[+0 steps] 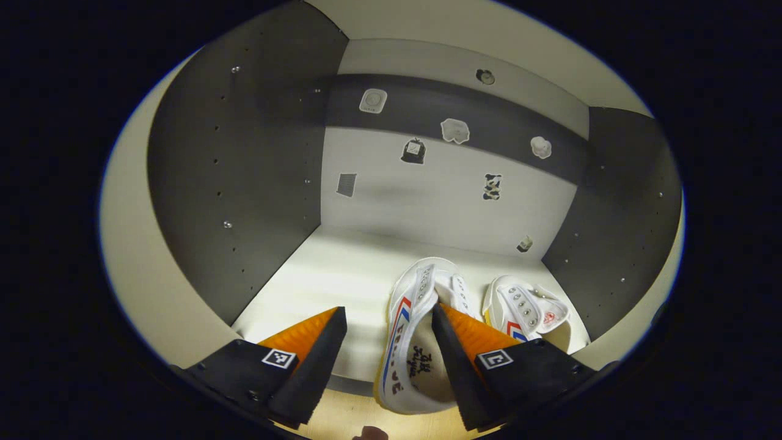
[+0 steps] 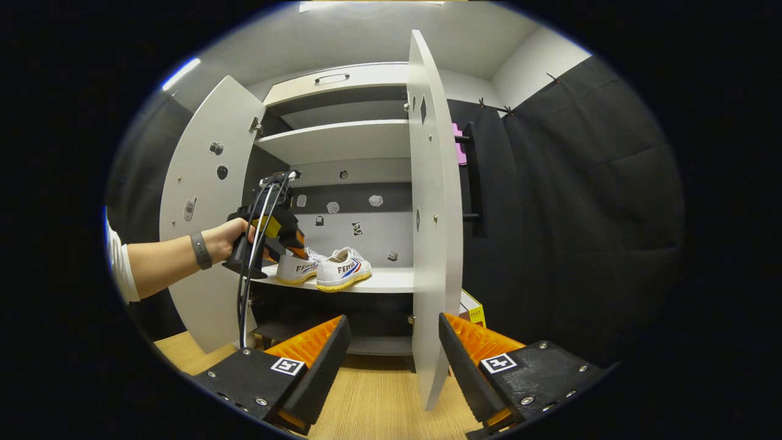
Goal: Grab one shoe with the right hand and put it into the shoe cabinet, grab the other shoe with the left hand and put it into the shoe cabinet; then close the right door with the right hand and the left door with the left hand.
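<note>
left tongs [image 1: 389,342] agape, left shoe [image 1: 410,342] between fingers, unclamped | right tongs [image 2: 388,351] agape, empty | both shoes on cabinet shelf [image 2: 391,280]

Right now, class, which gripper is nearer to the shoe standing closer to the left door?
Left. The left gripper is at the shelf, its fingers open around that shoe. The right gripper hangs back outside the cabinet, in front of the open right door.

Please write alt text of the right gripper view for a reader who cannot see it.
An open shoe cabinet holds two white shoes side by side on one shelf, with both doors swung open. A person's hand holds the left hand-held gripper at the nearer shoe, while the right hand-held gripper is open in the foreground above a wooden floor.
</note>
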